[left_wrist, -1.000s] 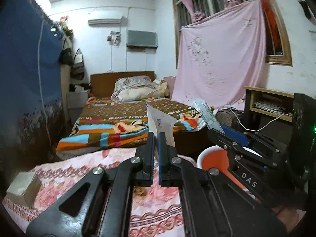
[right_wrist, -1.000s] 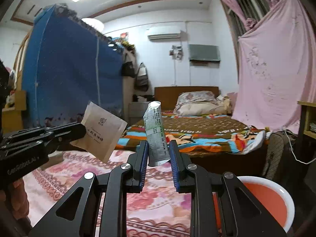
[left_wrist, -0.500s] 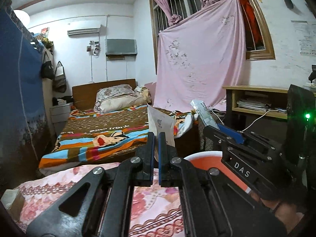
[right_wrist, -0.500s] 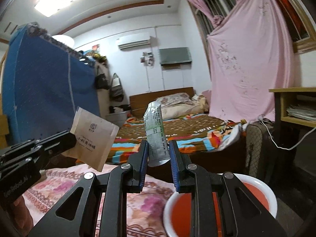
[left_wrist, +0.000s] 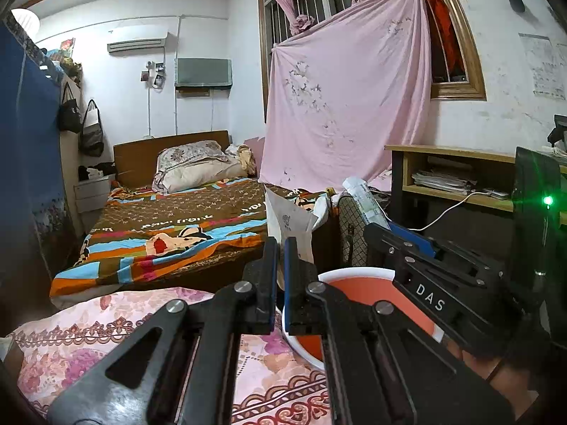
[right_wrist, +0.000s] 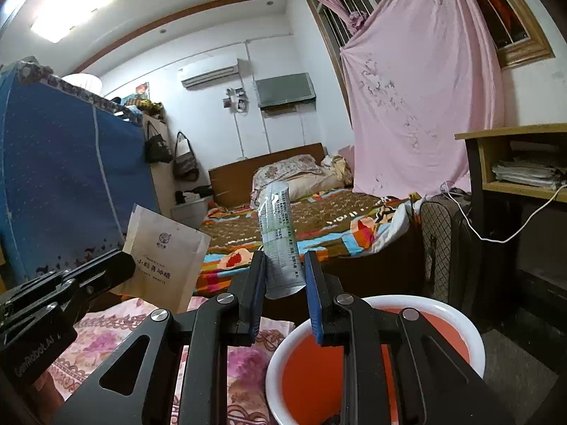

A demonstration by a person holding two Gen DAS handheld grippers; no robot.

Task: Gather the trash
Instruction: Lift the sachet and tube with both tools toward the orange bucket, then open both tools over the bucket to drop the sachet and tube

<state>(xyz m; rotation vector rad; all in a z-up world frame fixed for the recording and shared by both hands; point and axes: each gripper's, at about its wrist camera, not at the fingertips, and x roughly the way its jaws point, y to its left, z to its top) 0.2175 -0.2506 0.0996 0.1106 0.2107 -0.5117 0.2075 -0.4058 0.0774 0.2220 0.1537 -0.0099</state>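
Trash filled both claws: left claw [left_wrist: 280, 248] clenched a beige pouch [left_wrist: 288, 221], right claw [right_wrist: 285, 265] gripped a printed sachet [right_wrist: 280, 237] above the orange basin [right_wrist: 475, 340].

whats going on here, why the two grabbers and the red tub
A person is collecting trash with two handheld grippers. The left gripper is shut on a beige paper pouch, the right gripper on a silvery green printed wrapper. Both are held above the flowered cloth beside the red tub, nothing dropped in yet.
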